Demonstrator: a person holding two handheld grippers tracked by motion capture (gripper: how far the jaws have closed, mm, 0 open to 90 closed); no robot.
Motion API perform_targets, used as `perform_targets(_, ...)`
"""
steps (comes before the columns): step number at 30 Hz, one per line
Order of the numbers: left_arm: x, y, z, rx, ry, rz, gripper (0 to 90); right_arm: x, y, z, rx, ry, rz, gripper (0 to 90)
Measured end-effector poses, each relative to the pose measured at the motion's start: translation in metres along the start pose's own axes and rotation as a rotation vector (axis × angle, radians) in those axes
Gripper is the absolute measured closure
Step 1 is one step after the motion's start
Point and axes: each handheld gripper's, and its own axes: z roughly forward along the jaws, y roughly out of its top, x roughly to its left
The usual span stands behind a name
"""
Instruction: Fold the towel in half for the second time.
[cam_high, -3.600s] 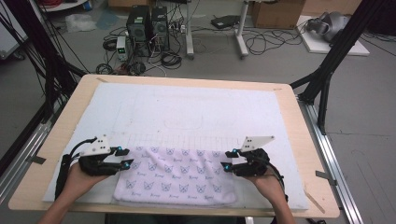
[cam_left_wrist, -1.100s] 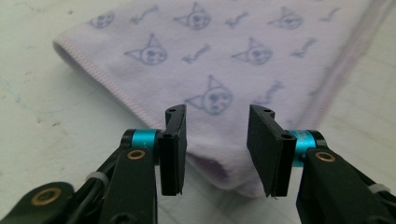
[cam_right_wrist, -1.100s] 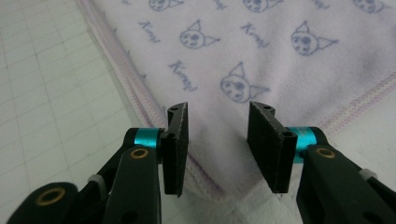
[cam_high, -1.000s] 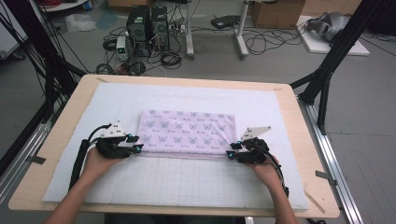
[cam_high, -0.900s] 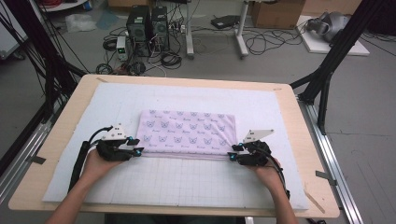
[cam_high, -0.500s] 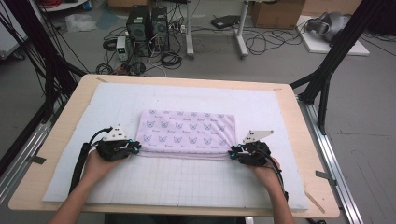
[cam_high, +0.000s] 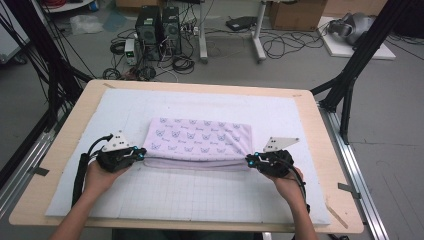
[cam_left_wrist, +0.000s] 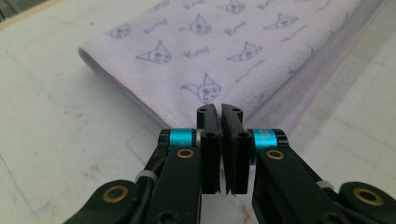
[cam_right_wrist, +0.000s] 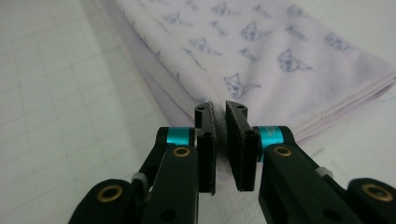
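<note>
A lilac towel (cam_high: 200, 140) printed with small cat faces lies folded in a wide rectangle on the white mat (cam_high: 200, 200). My left gripper (cam_high: 141, 155) sits at the towel's near left corner. In the left gripper view the left gripper (cam_left_wrist: 220, 108) has its jaws together with nothing between them, and the towel (cam_left_wrist: 224, 51) edge lies just past the tips. My right gripper (cam_high: 248, 160) sits at the near right corner. Seen in its own view, the right gripper (cam_right_wrist: 220, 106) shows only a sliver of a gap, which holds nothing, with the towel (cam_right_wrist: 261, 51) hem just beyond.
The gridded mat covers most of the wooden table (cam_high: 330, 150). A strip of tape (cam_high: 334, 214) lies near the table's front right corner. Black frame posts (cam_high: 350, 75) stand at both sides, and computers and cables (cam_high: 160, 30) sit on the floor behind.
The towel's near edge was carried away from the person and laid over, halving the towel. In the last second both grippers stayed at its near corners and eased back slightly.
</note>
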Motion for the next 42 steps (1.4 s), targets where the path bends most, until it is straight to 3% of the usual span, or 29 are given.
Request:
perform_targets(3,-0.003,-0.008,0.002,0.041,-0.037,-0.005,85.2,0.003,-0.012,0.005,0.058,0.045,0.010,81.0)
perform_targets(5,-0.004,-0.010,0.002,0.064,-0.043,-0.004,78.1,0.003,-0.016,0.007,0.077,0.080,0.027,75.7)
perform_targets(7,-0.003,-0.007,-0.001,0.043,-0.030,-0.019,66.5,0.002,-0.012,0.002,0.026,0.094,0.037,69.7)
perform_targets(9,0.000,-0.002,-0.003,-0.002,-0.030,-0.049,62.4,0.001,-0.006,-0.004,-0.032,0.100,0.047,67.2)
perform_targets(11,0.001,0.003,0.000,-0.018,-0.042,-0.058,63.5,0.000,-0.001,-0.001,-0.052,0.093,0.056,66.0)
perform_targets(13,-0.001,0.006,0.008,-0.016,-0.055,-0.051,66.7,-0.001,0.001,0.008,-0.035,0.078,0.056,65.1)
perform_targets(18,-0.002,0.001,0.022,0.075,-0.047,-0.041,70.8,-0.007,-0.006,0.028,0.051,0.080,0.078,66.2)
perform_targets(24,0.000,-0.004,0.018,0.053,-0.063,-0.054,66.9,-0.005,-0.015,0.023,0.035,0.065,0.087,65.8)
perform_targets(29,0.000,-0.005,0.011,-0.007,-0.087,-0.089,59.6,-0.002,-0.014,0.019,-0.005,0.036,0.080,55.6)
perform_targets(34,0.003,-0.004,0.004,-0.051,-0.081,-0.128,49.6,0.000,-0.011,0.014,-0.061,0.015,0.074,49.5)
perform_targets(40,-0.001,-0.003,-0.004,-0.048,-0.059,-0.123,39.8,0.003,-0.011,0.010,-0.095,-0.047,0.103,27.2)
perform_targets(42,-0.003,-0.004,-0.008,-0.043,-0.039,-0.115,36.3,0.004,-0.010,0.008,-0.109,-0.048,0.112,21.4)
